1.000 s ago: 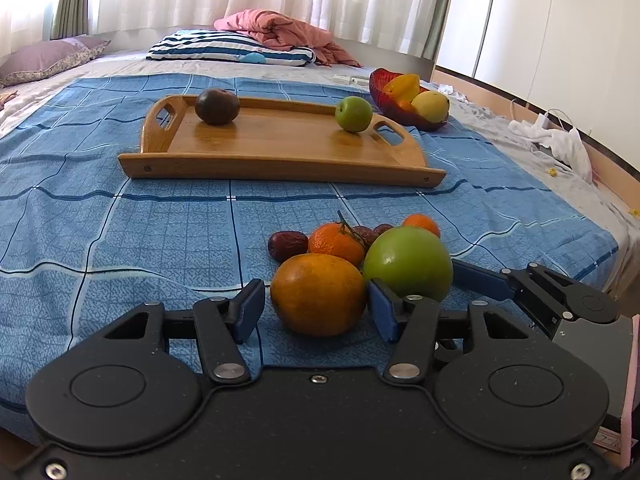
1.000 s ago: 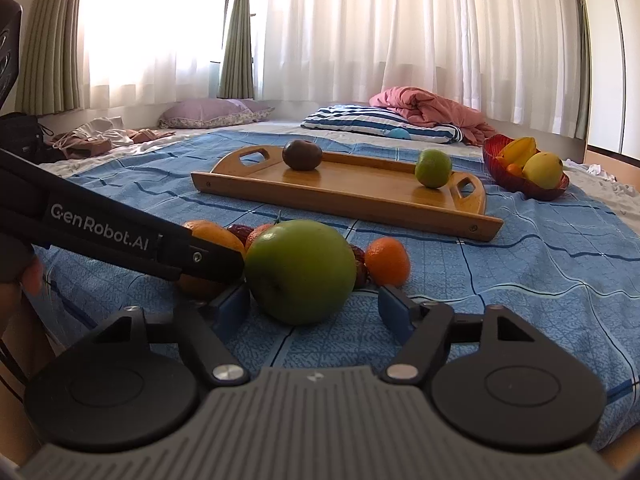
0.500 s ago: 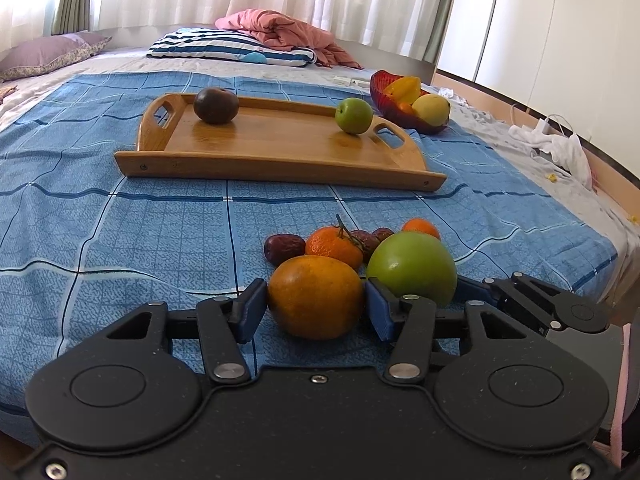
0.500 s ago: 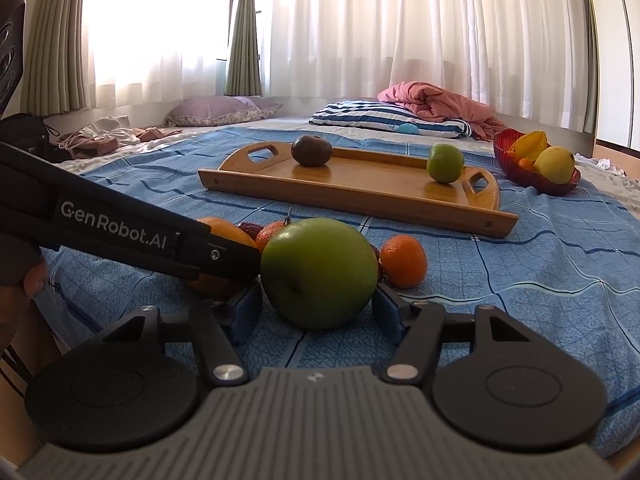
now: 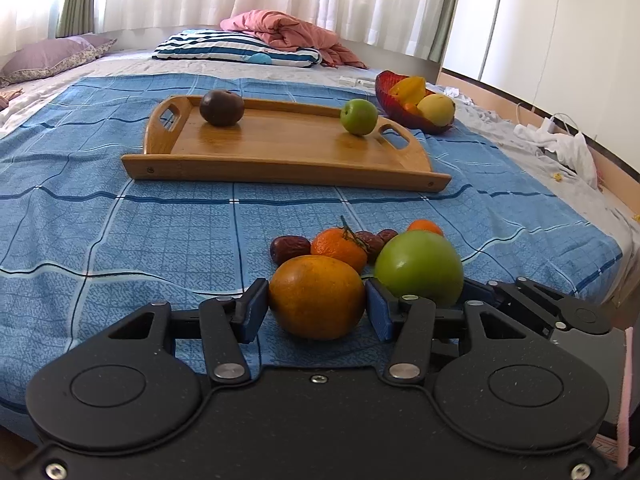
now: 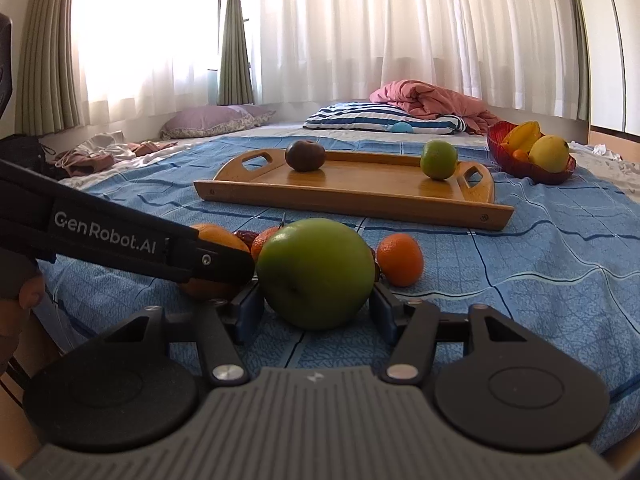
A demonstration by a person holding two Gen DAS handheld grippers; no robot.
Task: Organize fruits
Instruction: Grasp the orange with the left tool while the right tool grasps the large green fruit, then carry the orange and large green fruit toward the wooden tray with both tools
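Left wrist view, left gripper [image 5: 316, 310]: jaws narrowed around the big orange [image 5: 317, 297], blue pads against both its flanks, so it looks gripped; the fruit sits on the blue bedspread [image 5: 120, 240].
Left wrist view, pile: just behind the orange lie a small tangerine [image 5: 338, 248] with a stem and a dark date [image 5: 289, 249]; the large green apple [image 5: 419, 267] is just beside it to the right, with the right gripper's black frame reaching in behind it.
Left wrist view, target: the wooden tray [image 5: 280, 178] lies straight ahead, well apart from the pile, long side across the view, carrying a dark round fruit [image 5: 222, 107] at its left end and a small green apple [image 5: 359, 117] at its right.
Right wrist view, right gripper [image 6: 317, 312]: jaws closing on the large green apple [image 6: 316, 272], which sits between them; the pads look to be at its sides, though firm contact is hard to judge.
Right wrist view, neighbour: the left gripper [image 6: 224, 264] crosses in from the left, touching-close to the apple, so I'd say the two fruits should lift apart.
Right wrist view, way ahead: the tray [image 6: 352, 200] is forward and slightly right; the red bowl [image 6: 532, 172] of yellow fruit stands beyond its right end.
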